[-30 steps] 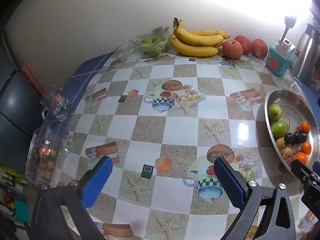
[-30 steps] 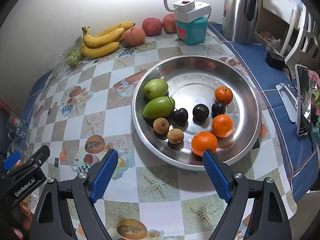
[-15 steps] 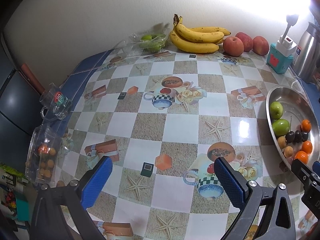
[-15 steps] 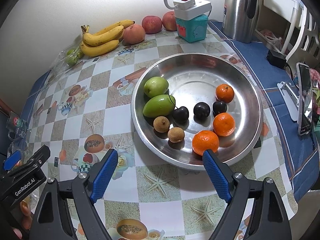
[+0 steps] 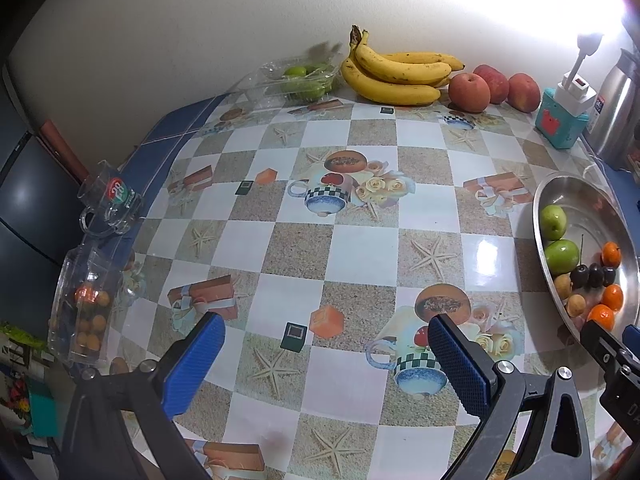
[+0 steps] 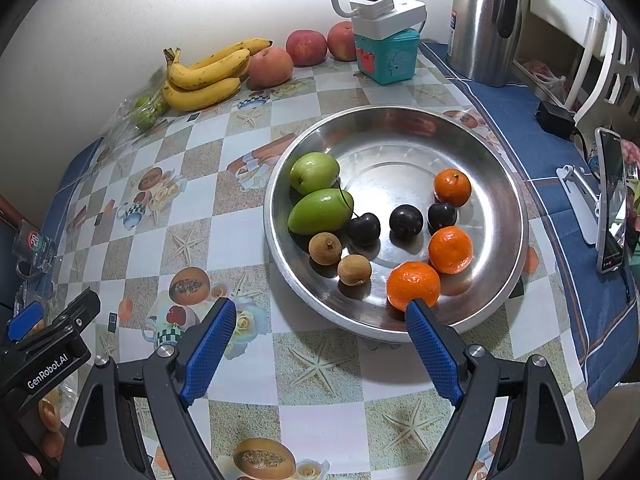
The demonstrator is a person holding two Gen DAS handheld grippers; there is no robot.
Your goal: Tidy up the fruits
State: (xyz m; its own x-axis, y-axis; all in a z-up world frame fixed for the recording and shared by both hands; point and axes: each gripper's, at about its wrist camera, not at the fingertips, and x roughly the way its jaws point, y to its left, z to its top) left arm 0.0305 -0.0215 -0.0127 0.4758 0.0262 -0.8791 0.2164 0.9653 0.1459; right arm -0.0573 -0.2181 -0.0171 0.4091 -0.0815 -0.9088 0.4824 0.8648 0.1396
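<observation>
A steel bowl (image 6: 400, 128) on the patterned table holds two green fruits (image 6: 320, 210), three oranges (image 6: 413, 285), three dark cherries (image 6: 406, 221) and two brown longans (image 6: 354, 269). It also shows at the right edge of the left wrist view (image 5: 576, 196). My right gripper (image 6: 320, 354) is open and empty just in front of the bowl's near rim. My left gripper (image 5: 326, 360) is open and empty over the table's middle. Bananas (image 5: 394, 74) and three red apples (image 5: 469, 92) lie by the back wall.
A clear box of green fruit (image 5: 296, 78) sits at the back left. A clear box of small orange fruit (image 5: 86, 308) and a glass mug (image 5: 108, 204) stand at the left edge. A teal box with a power strip (image 6: 386, 48), a steel kettle (image 6: 486, 24) and a phone (image 6: 610, 200) are on the right.
Both views have shifted slightly, as if both grippers drew a little back. Both stay open and nothing on the table has moved.
</observation>
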